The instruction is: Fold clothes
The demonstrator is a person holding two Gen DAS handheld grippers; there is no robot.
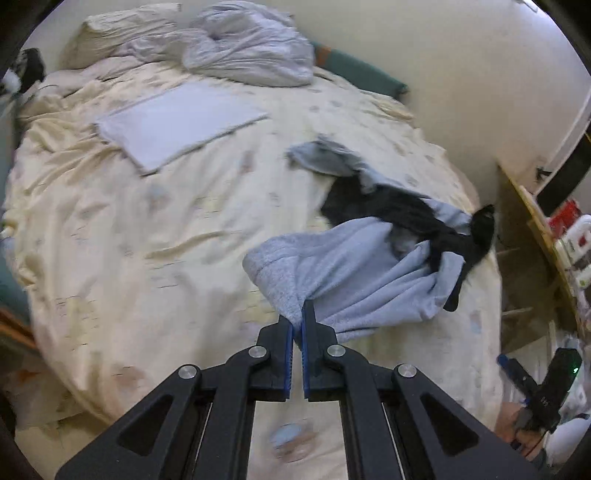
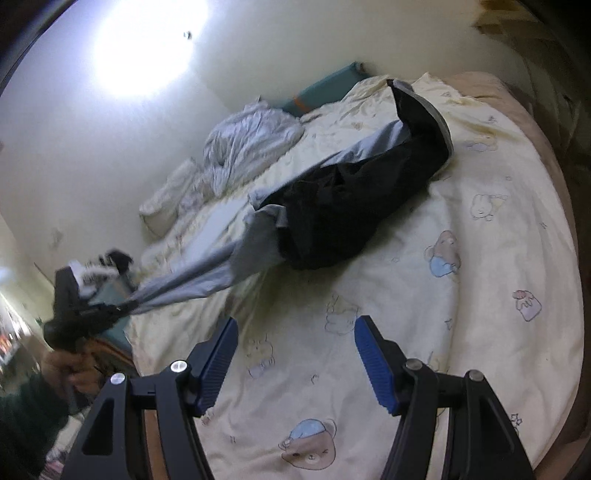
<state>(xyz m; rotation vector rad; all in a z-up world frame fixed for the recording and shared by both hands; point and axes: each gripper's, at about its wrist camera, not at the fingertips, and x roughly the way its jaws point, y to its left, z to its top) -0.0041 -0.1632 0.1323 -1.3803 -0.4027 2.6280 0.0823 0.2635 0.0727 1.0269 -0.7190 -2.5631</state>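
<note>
Already the left gripper [image 1: 298, 314] pinches the grey garment [image 1: 354, 273] — it stretches long toward the wide, empty right gripper [image 2: 295, 354].

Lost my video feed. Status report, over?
Left gripper shut on grey garment, pulling it taut. Right gripper open, empty. Black garment tangled with the grey one.

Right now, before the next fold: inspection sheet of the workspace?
Surface: bed quilt, cream, bear prints, wrinkled.
Job's things: grey garment tangled with black garment; folded white cloth lying flat.
Clutter: crumpled grey bedding, pillow at the head.
Grippers: left gripper shut on the grey garment's edge, cloth pulled taut; right gripper open, empty, over the quilt.
Cables: nothing seen.
Surroundings: wall, wooden shelf with bottles.
</note>
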